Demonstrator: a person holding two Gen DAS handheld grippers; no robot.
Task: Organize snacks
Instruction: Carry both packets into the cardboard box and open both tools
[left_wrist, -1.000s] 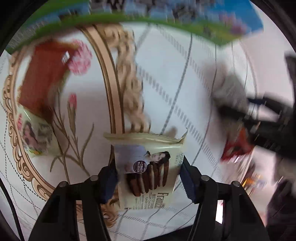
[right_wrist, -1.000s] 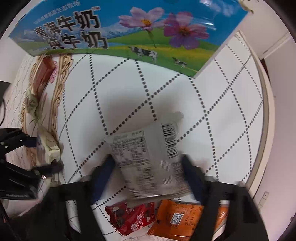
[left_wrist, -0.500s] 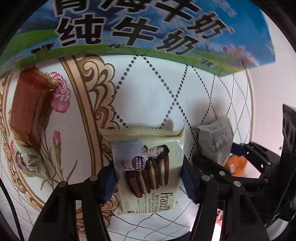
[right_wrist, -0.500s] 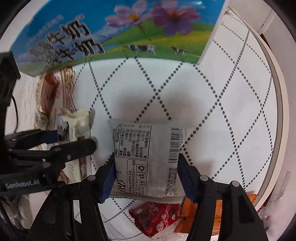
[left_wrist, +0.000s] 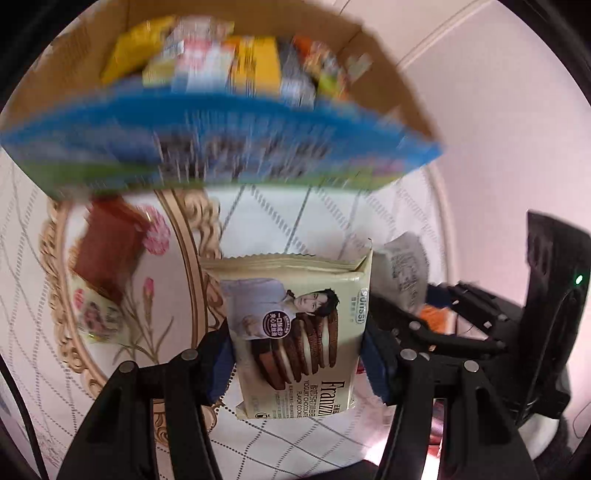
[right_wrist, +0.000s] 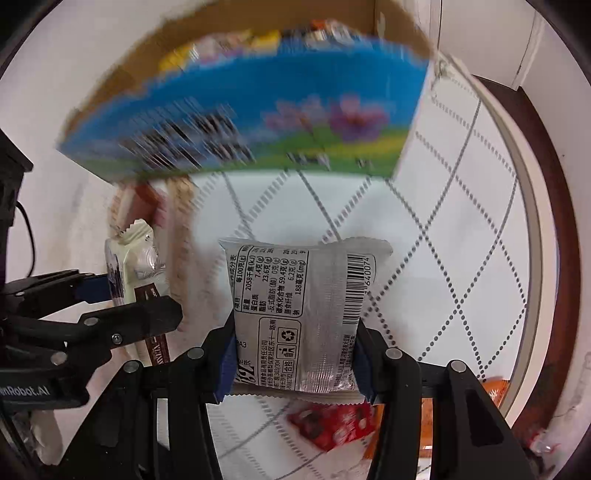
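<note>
Centrally, low in the left wrist view, a cream cookie packet (left_wrist: 295, 343) printed with stacked chocolate sandwich cookies sits clamped between the blue pads of the left gripper (left_wrist: 295, 363), lifted above the table. Low in the right wrist view, a silver snack packet (right_wrist: 295, 317), its nutrition label and barcode facing up, is pinched between the pads of the right gripper (right_wrist: 291, 363), whose jaws are closed hard on it. Across the top of both views, blurred, stands a blue and green cardboard box (right_wrist: 258, 122), open, with bright snack packs (left_wrist: 207, 59) inside. Below lies a white tablecloth (right_wrist: 461, 236) with dotted diamonds. A red packet (right_wrist: 332, 424) and an orange packet (right_wrist: 495, 391) lie at lower right, a brown packet (left_wrist: 107, 251) at left.
</note>
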